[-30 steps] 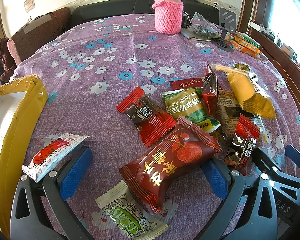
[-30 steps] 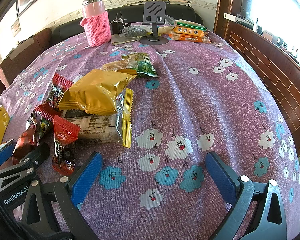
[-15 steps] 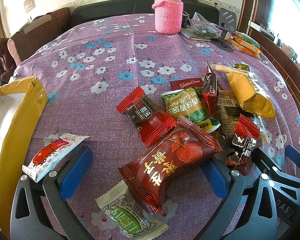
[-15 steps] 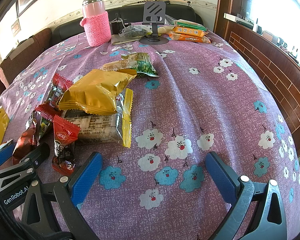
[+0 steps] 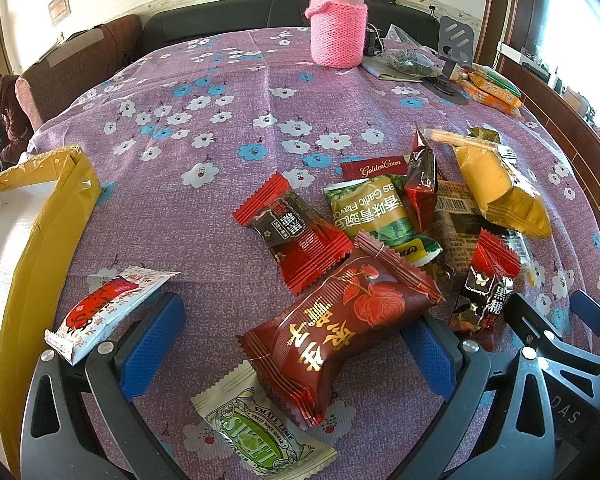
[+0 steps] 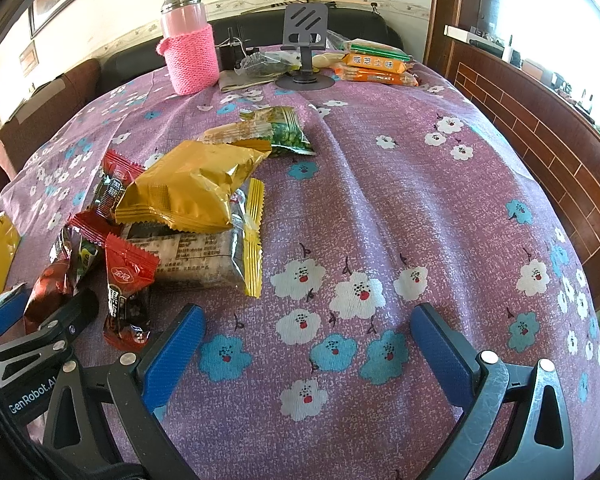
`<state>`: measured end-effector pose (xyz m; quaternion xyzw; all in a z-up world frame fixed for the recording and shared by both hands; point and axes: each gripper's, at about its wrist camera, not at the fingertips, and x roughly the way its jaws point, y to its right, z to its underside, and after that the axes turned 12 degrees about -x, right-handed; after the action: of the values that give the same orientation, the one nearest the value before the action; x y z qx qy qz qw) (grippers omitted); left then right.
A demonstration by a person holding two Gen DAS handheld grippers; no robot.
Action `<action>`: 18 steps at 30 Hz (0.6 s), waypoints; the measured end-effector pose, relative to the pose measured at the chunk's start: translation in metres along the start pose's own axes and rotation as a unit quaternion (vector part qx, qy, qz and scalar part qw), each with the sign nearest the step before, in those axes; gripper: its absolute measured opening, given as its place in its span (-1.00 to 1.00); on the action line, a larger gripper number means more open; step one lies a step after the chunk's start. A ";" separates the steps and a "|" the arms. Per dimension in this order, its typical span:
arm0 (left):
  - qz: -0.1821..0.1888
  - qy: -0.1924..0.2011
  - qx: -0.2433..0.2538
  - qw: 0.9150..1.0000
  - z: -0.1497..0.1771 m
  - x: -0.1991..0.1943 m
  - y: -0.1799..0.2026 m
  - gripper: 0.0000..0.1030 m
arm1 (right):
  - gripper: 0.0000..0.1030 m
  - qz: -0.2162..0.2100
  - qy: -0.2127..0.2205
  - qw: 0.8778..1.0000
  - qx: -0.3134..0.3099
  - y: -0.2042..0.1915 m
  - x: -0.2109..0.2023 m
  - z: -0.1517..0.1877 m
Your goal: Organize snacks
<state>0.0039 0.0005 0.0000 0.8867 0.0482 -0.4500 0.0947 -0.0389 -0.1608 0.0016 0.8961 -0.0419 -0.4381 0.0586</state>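
Left wrist view: the left gripper (image 5: 288, 344) has its jaws wide apart around the dark red snack (image 5: 340, 328), which lies right of the yellow box (image 5: 40, 216). Squeeze its fat middle gently.

Right wrist view: the right gripper (image 6: 304, 344) is wide apart over bare cloth, right of the snack pile (image 6: 188, 216).

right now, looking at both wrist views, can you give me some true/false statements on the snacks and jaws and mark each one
1. The left gripper has its jaws open around the dark red rose-print packet. True.
2. The right gripper is shut on the gold packet. False: its jaws are open over bare tablecloth.
3. The yellow box holds several snacks. False: the visible part of its inside shows none.
4. The gold packet lies on top of another packet. True.
5. The pink-sleeved flask lies on its side. False: it stands upright.
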 end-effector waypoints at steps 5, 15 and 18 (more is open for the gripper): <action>0.000 0.000 0.000 1.000 0.000 0.000 0.000 1.00 | 1.00 0.000 0.000 1.000 0.000 0.000 0.000 0.000; 0.004 -0.010 0.007 1.000 0.002 -0.002 0.000 1.00 | 1.00 0.000 0.000 1.000 0.000 0.000 0.000 0.000; 0.005 -0.017 0.011 1.000 0.001 -0.001 0.000 1.00 | 1.00 0.001 0.000 1.000 -0.001 0.000 0.000 0.000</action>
<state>0.0029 0.0007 0.0003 0.8801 0.0371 -0.4651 0.0878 -0.0390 -0.1610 0.0015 0.8959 -0.0421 -0.4382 0.0593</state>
